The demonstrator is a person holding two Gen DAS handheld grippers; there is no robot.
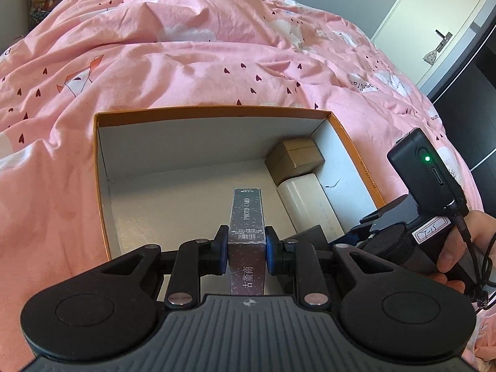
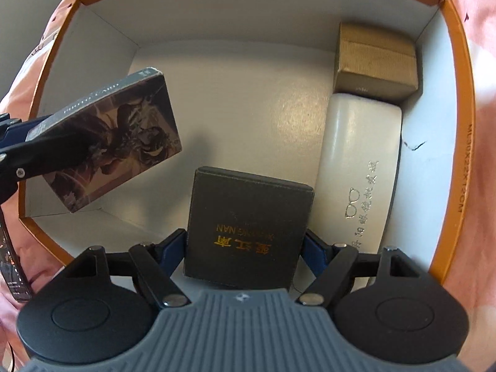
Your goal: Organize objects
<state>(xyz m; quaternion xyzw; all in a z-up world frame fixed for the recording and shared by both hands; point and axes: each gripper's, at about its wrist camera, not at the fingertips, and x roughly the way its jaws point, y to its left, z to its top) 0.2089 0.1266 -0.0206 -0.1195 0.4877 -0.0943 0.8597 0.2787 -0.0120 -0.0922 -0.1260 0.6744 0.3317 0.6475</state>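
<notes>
the left claw (image 1: 246, 252) is gripping a silvery photo card box (image 1: 247, 226) by its two broad faces, narrow edge up, so it is hanging over the middle of the orange-rimmed storage box (image 1: 214, 112) that is sitting on the pink bedspread (image 1: 186, 62). held on edge like this, it is probably meant to slot upright into the free floor at centre frame.

in the right wrist view the right claw (image 2: 245, 248) is standing wide, its blue pads (image 2: 314, 249) sitting against both sides of a flat black box (image 2: 248, 226) with gold lettering, low at the bottom centre of the frame; it appears clamped, being lowered flat.

along the right wall a white glasses case (image 2: 359, 161) is lying lengthwise, with a tan box (image 2: 375, 62) tucked into the upper right corner, touching it. packing along that wall is leaving the left half open, which seems to be why both held boxes are aiming there.
</notes>
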